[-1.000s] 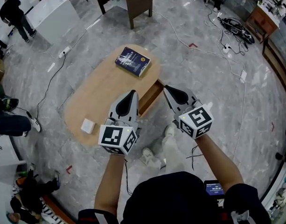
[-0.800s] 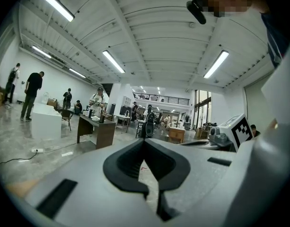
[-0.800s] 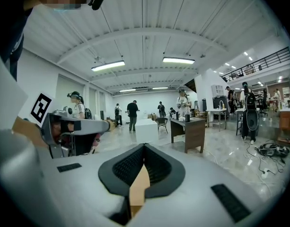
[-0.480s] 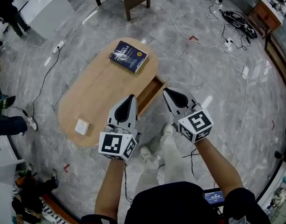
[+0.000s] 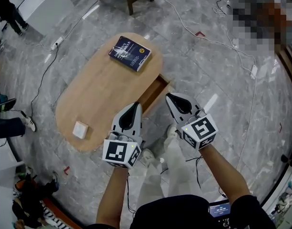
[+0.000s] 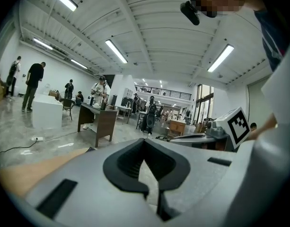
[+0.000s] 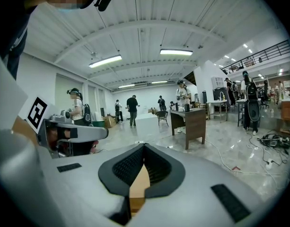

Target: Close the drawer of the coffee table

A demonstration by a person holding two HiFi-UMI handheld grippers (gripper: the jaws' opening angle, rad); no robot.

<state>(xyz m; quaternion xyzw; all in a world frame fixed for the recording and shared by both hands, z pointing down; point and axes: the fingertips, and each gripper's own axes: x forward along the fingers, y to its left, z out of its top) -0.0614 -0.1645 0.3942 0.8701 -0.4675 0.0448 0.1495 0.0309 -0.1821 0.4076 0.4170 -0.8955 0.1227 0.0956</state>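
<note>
On the grey marble floor [image 5: 207, 70], the oval desk [image 5: 98, 94] is seen with its drawer [image 5: 153, 92] open on the near side. The left gripper [image 5: 134, 106] and right gripper [image 5: 169, 97] are held beside it, fingers clenched empty, probably for pushing.

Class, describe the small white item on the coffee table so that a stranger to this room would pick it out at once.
Start at the oval wooden coffee table on the grey marble floor. Go to its rounded end nearest the person, opposite the end with the dark blue book. There lies a small white square block, the only pale thing on the top.
</note>
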